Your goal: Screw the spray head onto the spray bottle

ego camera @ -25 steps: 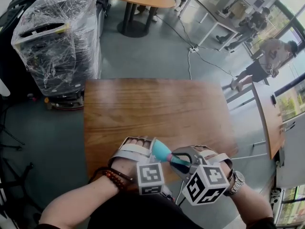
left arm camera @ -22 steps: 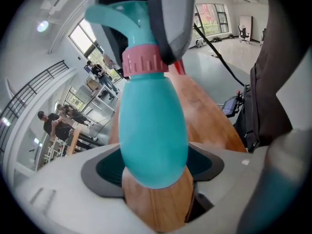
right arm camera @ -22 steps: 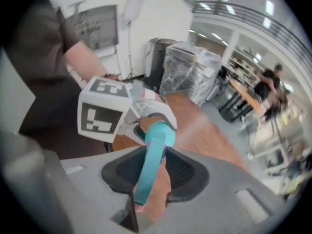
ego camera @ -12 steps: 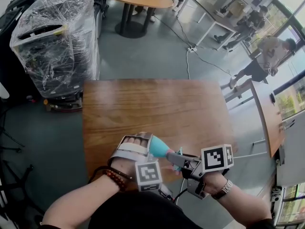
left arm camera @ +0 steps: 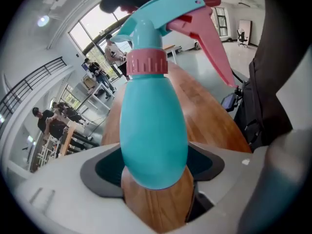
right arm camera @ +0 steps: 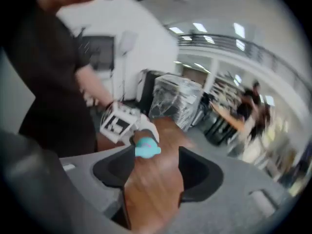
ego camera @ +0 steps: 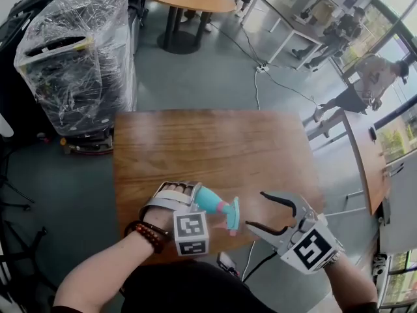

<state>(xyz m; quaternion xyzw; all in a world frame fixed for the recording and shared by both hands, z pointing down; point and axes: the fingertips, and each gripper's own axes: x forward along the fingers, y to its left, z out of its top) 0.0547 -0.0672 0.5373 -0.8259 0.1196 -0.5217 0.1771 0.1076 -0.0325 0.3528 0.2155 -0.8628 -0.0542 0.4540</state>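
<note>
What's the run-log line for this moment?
left hand-held gripper: shut on spray bottle | spray head: on bottle | right hand-held gripper: jaws just opened, empty, clear of bottle

The spray bottle [left arm camera: 153, 130] is smooth teal plastic, slightly glossy, with a ribbed pink plastic collar [left arm camera: 147, 62]. The table [ego camera: 215, 149] is wood with a soft sheen. The left gripper [left arm camera: 156, 182] and right gripper [right arm camera: 153, 172] look like matt grey plastic.

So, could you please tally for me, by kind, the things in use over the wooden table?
bottle: 1
head: 1, on the bottle
claws: 2; left claw shut on the bottle, right claw empty, its jaws have just been opening
Total: 4
</note>
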